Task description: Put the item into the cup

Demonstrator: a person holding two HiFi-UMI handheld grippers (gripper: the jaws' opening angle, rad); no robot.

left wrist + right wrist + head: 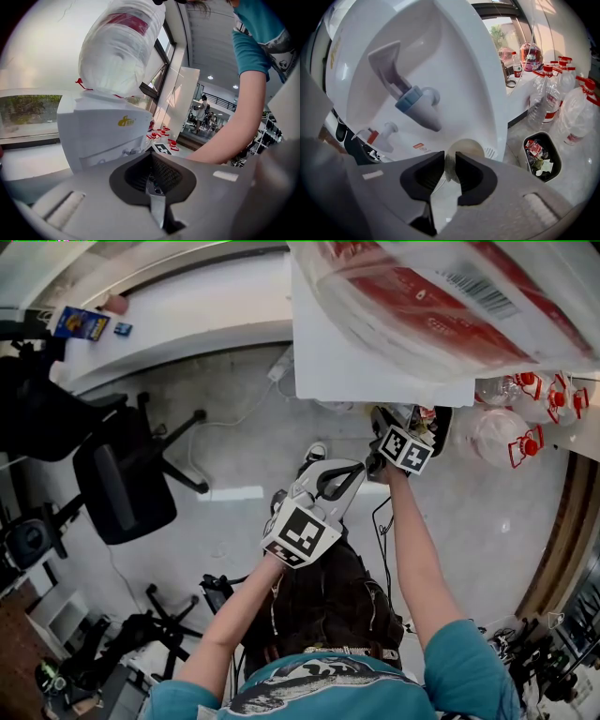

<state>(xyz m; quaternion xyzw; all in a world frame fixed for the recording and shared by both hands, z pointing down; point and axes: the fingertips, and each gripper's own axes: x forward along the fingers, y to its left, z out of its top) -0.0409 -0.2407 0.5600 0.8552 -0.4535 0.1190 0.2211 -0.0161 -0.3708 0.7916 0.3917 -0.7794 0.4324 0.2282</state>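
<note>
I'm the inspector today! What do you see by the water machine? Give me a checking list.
Surface: shiny grey floor; the white water dispenser stands on it.
Job's things: cream paper cup low in the dispenser's recess, near the blue tap; the item cannot be made out.
Clutter: black bin of rubbish; clear plastic bottles with red caps.
Grippers: right gripper open, cup rim between its jaws; left gripper shut, unclear whether it pinches anything.
Cables: white power strip with its cable lying on the floor.
Surroundings: black office chair; white desk.
</note>
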